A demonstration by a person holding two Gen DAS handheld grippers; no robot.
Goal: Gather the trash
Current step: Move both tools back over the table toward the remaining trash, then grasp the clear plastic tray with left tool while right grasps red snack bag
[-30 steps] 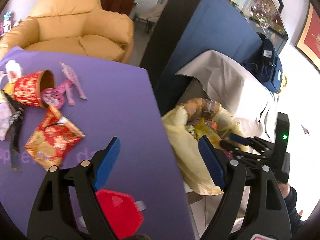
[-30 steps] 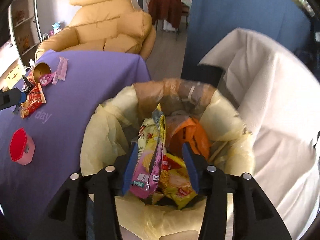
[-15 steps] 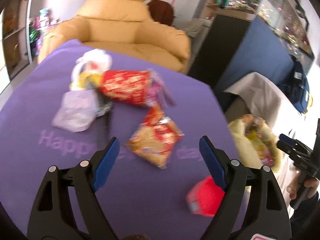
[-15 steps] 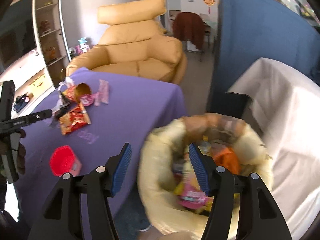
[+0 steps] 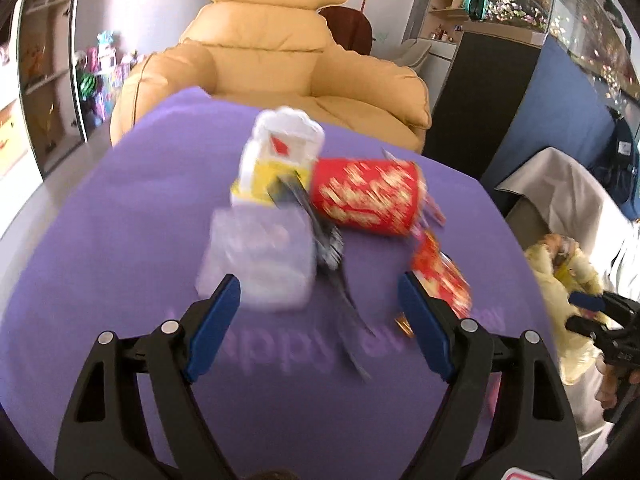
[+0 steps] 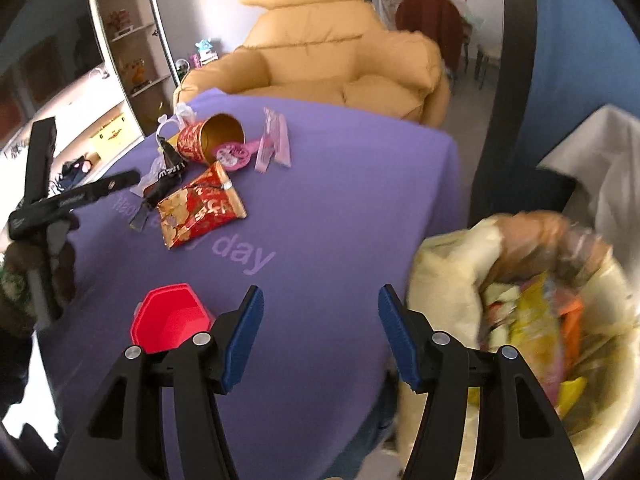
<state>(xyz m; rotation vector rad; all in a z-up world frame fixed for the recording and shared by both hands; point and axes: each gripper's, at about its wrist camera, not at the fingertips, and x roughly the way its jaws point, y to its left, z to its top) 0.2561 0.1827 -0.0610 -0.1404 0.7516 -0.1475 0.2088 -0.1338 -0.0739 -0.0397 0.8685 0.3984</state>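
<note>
Trash lies on the purple tablecloth: a clear plastic wrapper, a white and yellow bag, a red paper cup on its side, a black wrapper and a red snack packet. My left gripper is open and empty just above the clear wrapper. My right gripper is open and empty over the table edge. The yellow-lined trash bin full of wrappers is to its right. The cup, snack packet and pink wrappers show in the right wrist view.
A red hexagonal box sits near the table's front edge. A tan armchair stands behind the table. A white-draped surface and a blue partition are at the right.
My left gripper has swung from the bin to the trash pile on the table. My right gripper has let go of the wrappers into the bin, opened and moved left.
</note>
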